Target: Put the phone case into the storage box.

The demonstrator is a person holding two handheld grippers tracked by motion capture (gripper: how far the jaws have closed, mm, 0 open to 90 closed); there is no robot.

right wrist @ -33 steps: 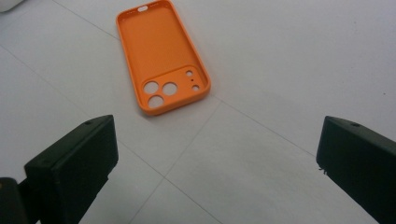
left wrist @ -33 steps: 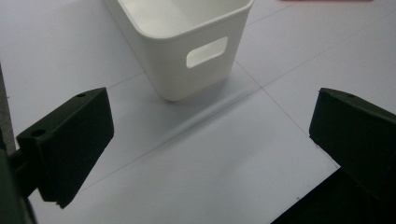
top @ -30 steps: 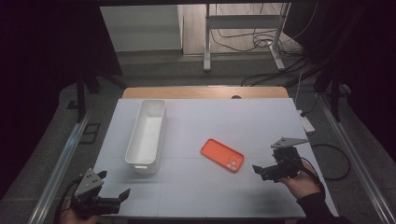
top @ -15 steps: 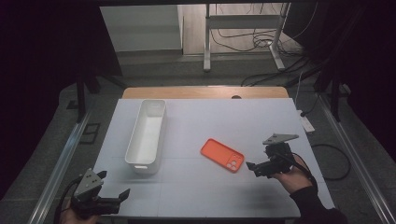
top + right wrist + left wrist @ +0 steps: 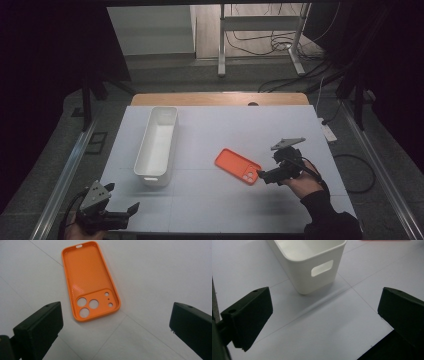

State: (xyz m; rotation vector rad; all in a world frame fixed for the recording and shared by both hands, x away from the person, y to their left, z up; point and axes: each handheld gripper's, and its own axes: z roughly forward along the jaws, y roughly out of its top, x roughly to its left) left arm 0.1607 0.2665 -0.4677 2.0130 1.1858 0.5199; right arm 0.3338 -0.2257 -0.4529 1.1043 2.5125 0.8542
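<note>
Right gripper view: your right gripper has its fingers apart, just short of the orange phone case, which lies flat on the desk, hollow side up; you're approaching; next, straddle its camera-hole end and close; left gripper idles apart too.

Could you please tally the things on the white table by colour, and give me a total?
Orange: 1, the phone case
White: 1, the long bin
Total: 2 things on the table
</note>
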